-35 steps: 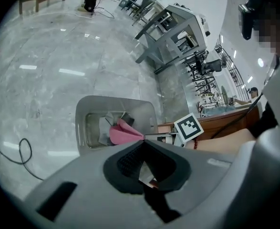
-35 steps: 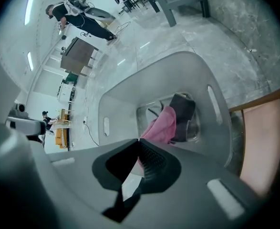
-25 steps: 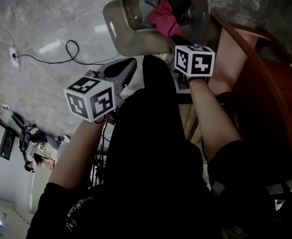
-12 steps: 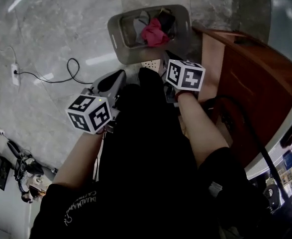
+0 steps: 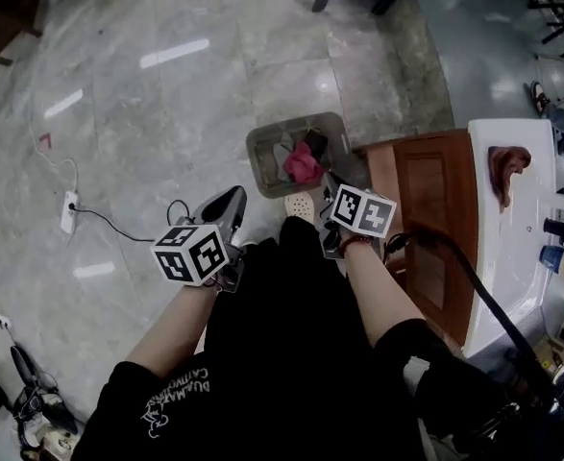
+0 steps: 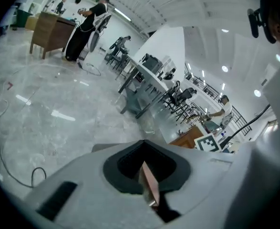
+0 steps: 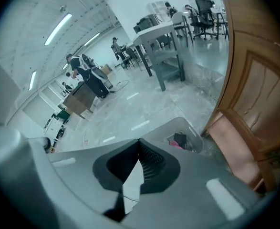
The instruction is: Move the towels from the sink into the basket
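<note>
Left gripper view: the jaws of the left gripper (image 6: 149, 191) are pressed together with nothing between them, and beyond them I see only bare stone floor and distant furniture. Right gripper view: the jaws of the right gripper (image 7: 130, 185) are likewise pressed together and empty; just past them stands the grey basket (image 7: 193, 136) on the floor, beside the wooden cabinet (image 7: 254, 94). Head view: both grippers are held low in front of the person's body, and the basket lies ahead of them with a pink towel (image 5: 304, 164) inside. The white sink (image 5: 512, 248) sits on the cabinet at the right, well apart from both grippers, with a reddish-brown towel (image 5: 507, 164) in its far end. I judge this to be the gap between carries: one towel is delivered and at least one is left to fetch. The next move calls for swinging a gripper right and up to the sink, spreading its jaws and pinching a fold of the reddish-brown towel. The basin is steeply foreshortened and cut off at the picture's edge, so I cannot tell whether more towels lie in it. A dark item (image 5: 316, 142) beside the pink towel may be cloth; I cannot tell. Neither gripper view shows the sink.
</note>
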`<action>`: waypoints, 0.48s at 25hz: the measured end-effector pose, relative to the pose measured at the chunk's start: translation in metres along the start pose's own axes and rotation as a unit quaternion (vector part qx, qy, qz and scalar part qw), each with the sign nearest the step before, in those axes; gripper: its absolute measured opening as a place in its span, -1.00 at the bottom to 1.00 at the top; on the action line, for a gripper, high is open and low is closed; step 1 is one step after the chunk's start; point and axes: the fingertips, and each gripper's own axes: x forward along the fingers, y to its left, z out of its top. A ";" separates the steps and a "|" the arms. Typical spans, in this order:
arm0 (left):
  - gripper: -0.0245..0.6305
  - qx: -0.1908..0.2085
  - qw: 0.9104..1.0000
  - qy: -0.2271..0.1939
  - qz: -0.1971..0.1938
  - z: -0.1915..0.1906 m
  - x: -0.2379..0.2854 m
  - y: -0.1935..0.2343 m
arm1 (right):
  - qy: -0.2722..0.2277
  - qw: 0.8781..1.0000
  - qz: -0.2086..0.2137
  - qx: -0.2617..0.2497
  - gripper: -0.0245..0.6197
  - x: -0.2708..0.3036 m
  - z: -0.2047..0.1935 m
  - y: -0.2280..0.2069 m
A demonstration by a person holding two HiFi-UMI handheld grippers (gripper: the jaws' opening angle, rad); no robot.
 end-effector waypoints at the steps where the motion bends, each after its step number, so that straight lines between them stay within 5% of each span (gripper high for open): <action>1: -0.92 0.005 1.000 -0.015 -0.007 0.013 -0.014 -0.010 | -0.011 1.000 -0.002 -0.001 -0.90 -0.016 0.003 0.010; 12: -0.92 0.099 0.976 -0.168 -0.096 0.160 -0.114 -0.140 | -0.190 0.979 0.055 -0.058 -0.90 -0.183 0.125 0.140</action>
